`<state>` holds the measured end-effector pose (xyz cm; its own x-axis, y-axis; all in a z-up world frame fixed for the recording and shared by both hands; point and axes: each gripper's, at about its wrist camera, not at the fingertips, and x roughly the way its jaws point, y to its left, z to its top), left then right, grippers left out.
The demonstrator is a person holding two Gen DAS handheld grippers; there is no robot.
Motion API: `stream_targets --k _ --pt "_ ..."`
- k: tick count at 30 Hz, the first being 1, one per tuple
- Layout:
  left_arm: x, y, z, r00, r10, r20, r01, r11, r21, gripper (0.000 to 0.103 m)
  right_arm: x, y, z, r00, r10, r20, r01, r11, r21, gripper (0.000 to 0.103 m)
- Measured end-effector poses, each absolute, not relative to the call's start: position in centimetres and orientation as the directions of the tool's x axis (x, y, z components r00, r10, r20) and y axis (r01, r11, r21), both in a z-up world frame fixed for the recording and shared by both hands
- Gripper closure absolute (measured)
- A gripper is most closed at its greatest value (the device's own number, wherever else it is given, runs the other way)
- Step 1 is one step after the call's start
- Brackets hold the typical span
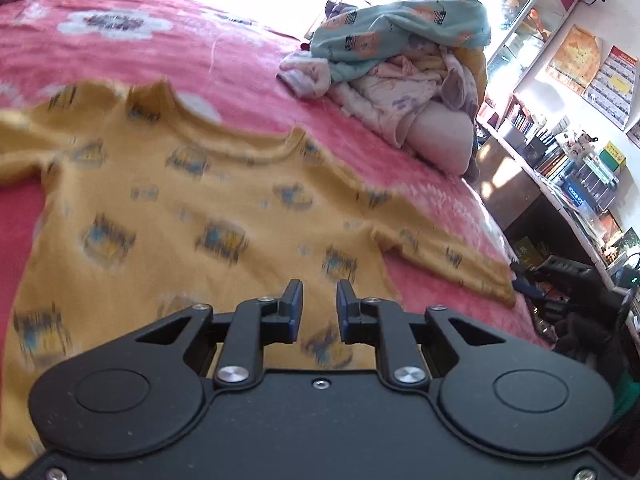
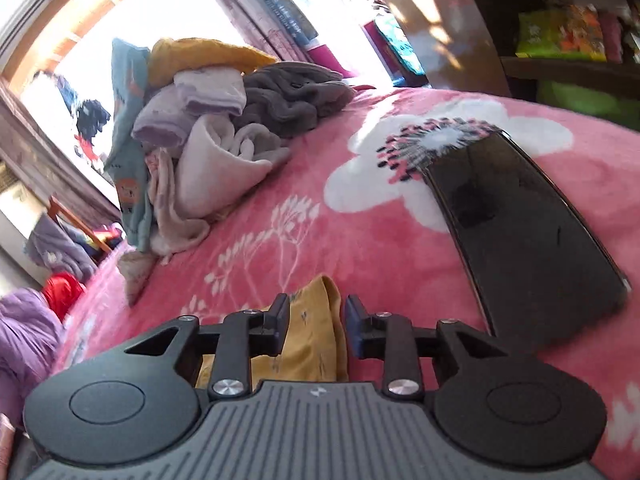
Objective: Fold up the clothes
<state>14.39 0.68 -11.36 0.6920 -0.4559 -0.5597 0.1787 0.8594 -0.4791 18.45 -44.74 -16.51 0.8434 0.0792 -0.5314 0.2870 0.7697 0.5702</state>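
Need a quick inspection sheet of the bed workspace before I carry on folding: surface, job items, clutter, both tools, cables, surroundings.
Surface: pink fleece blanket with white flowers, covering the bed.
Job's things: yellow printed cotton T-shirt spread out flat, one sleeve reaching toward the bed edge; heap of unfolded clothes topped by a teal printed garment.
Clutter: flat black glossy phone-like slab lying on the blanket.
Grippers: left tool open above the shirt, nothing between its pads; right tool with a yellow fabric fold between its pads, a gap showing on one side.
Cables: nothing seen.
Surroundings: crowded bookshelves, a bright window.
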Motion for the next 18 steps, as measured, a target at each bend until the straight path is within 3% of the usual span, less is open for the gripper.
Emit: stream_targets --k 2,3,7,11,18 --pt "16.2 0.4 -9.9 0.701 -0.450 -0.553 0.200 0.868 -0.454 0.061 18.8 -44.5 -16.8 0.840 0.079 -0.538 0.283 0.782 0.556 0.069" --pt "17.4 0.1 -9.2 0.710 -0.427 -0.561 0.199 0.885 -0.421 0.060 18.9 -44.4 -17.0 0.838 0.082 -0.539 0.281 0.783 0.555 0.068" --pt "23.1 -1.4 -7.7 0.723 -0.369 -0.584 0.201 0.921 -0.334 0.061 18.6 -44.4 -17.3 0.835 0.089 -0.543 0.272 0.791 0.549 0.068" --pt "28.3 -2.5 -8.6 0.707 -0.318 -0.632 0.188 0.946 -0.266 0.068 18.5 -44.7 -17.6 0.835 0.108 -0.540 0.262 0.784 0.562 0.069" --pt "33.1 -3.4 -11.1 0.644 -0.333 -0.689 0.186 0.941 -0.282 0.068 18.6 -44.8 -17.9 0.831 0.127 -0.542 0.244 0.792 0.559 0.074"
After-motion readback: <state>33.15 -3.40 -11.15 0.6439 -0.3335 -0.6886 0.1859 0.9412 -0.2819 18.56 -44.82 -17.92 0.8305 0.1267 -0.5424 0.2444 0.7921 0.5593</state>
